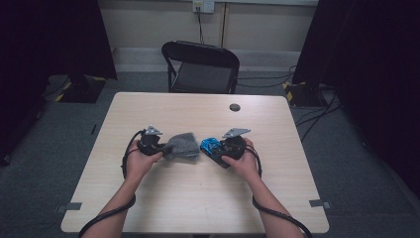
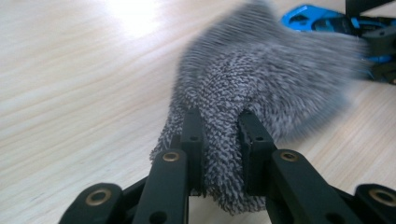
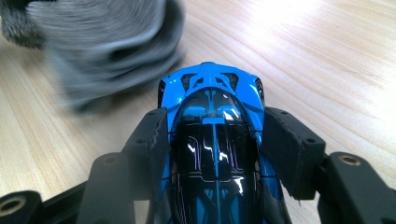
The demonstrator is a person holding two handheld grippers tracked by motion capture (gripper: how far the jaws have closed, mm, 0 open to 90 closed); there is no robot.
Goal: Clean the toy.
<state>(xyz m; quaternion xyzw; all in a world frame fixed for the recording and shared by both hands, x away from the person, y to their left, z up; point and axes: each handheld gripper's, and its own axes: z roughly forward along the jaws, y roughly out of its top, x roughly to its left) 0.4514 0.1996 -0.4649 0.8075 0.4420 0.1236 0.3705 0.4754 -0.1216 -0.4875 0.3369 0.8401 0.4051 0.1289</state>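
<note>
Right gripper view: toy car [image 3: 215, 135] between jaws, cloth [image 3: 107, 42] nearby.

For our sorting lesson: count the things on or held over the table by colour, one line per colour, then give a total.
Grey: 1, the cloth
Blue: 1, the toy car
Dark: 1, the round disc at the far edge of the table
Total: 3

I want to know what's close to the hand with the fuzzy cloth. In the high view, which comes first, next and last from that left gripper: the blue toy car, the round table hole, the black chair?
1. Blue toy car, just to its right, in the right gripper.
2. Round table hole, farther back and right.
3. Black chair, beyond the table.
</note>
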